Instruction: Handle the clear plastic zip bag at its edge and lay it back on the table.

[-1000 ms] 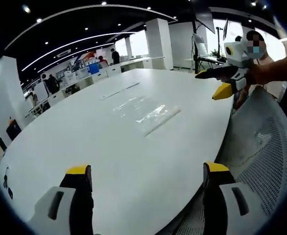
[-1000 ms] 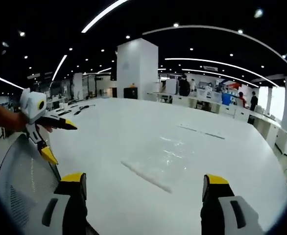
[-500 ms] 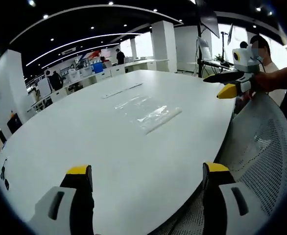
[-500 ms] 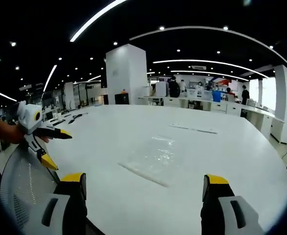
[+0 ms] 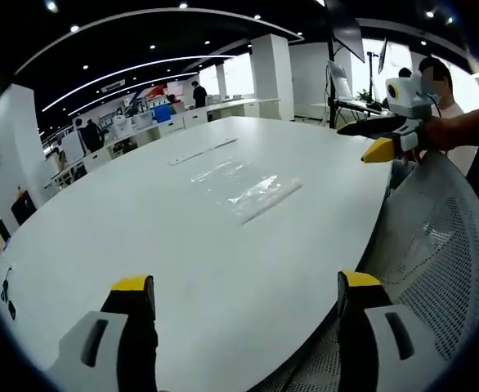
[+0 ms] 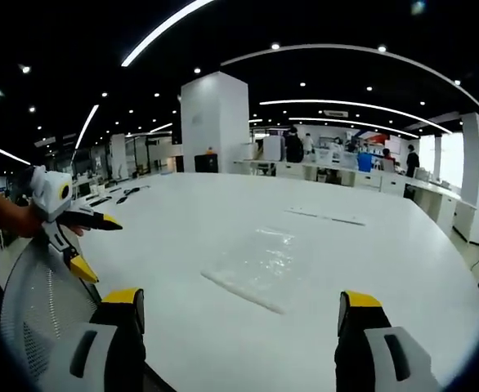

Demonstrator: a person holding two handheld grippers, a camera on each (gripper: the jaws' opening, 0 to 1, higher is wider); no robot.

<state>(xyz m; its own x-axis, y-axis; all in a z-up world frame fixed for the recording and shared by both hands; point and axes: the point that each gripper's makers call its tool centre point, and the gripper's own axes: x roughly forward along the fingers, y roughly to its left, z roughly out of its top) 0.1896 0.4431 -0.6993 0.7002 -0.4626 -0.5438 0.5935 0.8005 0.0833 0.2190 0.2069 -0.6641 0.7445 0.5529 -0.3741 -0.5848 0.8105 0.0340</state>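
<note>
Both grippers spread, empty: left gripper [image 5: 238, 314], right gripper [image 6: 238, 320] | bag [image 5: 246, 187] flat on table [image 5: 100, 220], ahead between them | zip edge nearest | neither clearly nearer

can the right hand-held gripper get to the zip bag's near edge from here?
Probably yes. The zip bag lies flat on the table, with bare table between it and the open right hand-held gripper. It isn't touching the bag.

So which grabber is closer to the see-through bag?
Hard to tell; neither is clearly nearer. The left gripper and right gripper both hang open at the table's near edge, well short of the zip bag.
</note>
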